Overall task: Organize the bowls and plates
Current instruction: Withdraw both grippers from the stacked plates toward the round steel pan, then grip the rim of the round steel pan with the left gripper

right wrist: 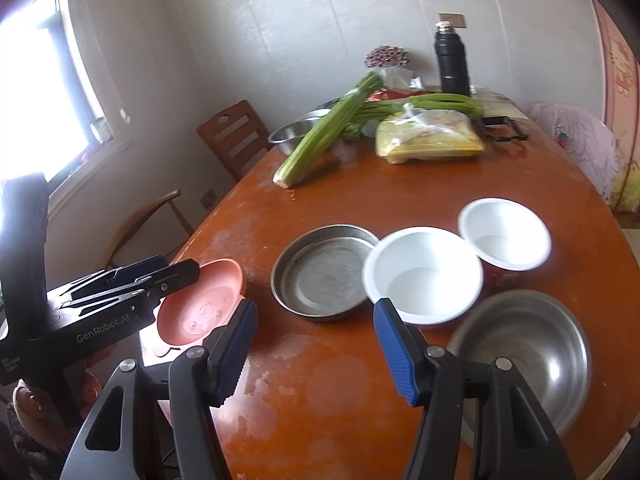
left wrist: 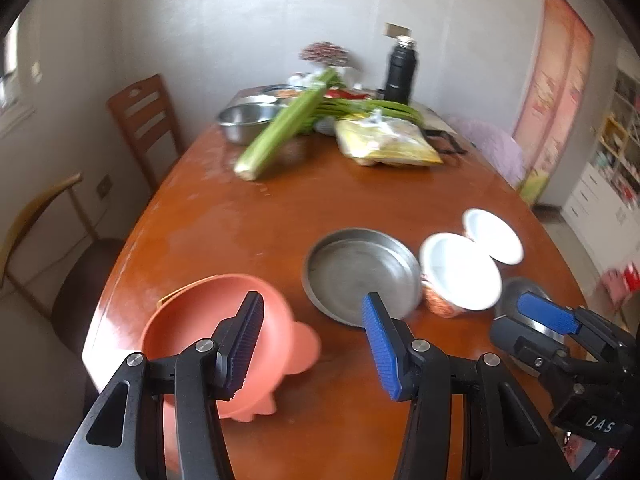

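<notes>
Both grippers hover empty: the left gripper [left wrist: 314,344] spread wide above the near table edge, the right gripper [right wrist: 316,350] likewise spread. Just ahead of the left one sits the pink bowl [left wrist: 216,332]; beyond lie the steel plate [right wrist: 324,272], two white bowls [right wrist: 424,276] [right wrist: 505,234] touching rim to rim, and the steel bowl [right wrist: 528,352]. Lined up near the edge of the table [right wrist: 420,196], the dishes seem ready for nesting. Celery [right wrist: 324,140] lies well apart.
</notes>
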`<state>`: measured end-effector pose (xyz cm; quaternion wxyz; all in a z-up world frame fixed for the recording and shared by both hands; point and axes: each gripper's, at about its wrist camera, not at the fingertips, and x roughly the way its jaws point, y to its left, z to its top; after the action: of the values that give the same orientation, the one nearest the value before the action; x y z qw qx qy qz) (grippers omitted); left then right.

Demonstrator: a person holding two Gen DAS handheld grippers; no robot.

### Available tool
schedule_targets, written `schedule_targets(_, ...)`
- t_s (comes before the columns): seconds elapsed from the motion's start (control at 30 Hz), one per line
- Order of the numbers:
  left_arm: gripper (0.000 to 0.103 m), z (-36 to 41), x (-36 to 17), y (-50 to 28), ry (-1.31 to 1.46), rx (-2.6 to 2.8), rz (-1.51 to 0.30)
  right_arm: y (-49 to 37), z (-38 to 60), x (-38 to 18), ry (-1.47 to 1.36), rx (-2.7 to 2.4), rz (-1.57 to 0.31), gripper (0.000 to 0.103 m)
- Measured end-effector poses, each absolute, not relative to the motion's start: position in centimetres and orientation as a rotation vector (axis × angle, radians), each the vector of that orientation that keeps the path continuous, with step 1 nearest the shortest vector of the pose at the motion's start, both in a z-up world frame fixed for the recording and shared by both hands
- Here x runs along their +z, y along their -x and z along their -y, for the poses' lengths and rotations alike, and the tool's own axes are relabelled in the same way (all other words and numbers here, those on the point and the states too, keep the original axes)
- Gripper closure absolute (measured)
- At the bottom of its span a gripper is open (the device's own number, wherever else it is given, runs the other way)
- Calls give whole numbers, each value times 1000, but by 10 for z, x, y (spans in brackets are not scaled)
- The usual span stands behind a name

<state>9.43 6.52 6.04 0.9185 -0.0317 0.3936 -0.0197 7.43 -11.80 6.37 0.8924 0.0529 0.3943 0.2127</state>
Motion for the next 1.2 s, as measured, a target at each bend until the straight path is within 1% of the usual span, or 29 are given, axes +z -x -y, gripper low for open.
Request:
schedule_targets(0.23,50,-27,64,-110,9,-166,-880,-67,143,61,-157,405,-812,43)
schedule_targets(0.4,50,-21,55,-130,-31,-175,-941,-67,143,50,-166,409,-833,43)
schedule_targets(0.57,50,-36,41,-162,-19,-201,-1023,-76,124,29,-155,426,-871,43)
schedule_targets(0.9,50,-57,-3,-231,-19,-140,-1126,-107,89,-5,-212,410,-968,43)
schedule_targets(1.2,50,-71,-31,-255,47,-143,-1180,-134,78,-28,-242,309,-1038,43)
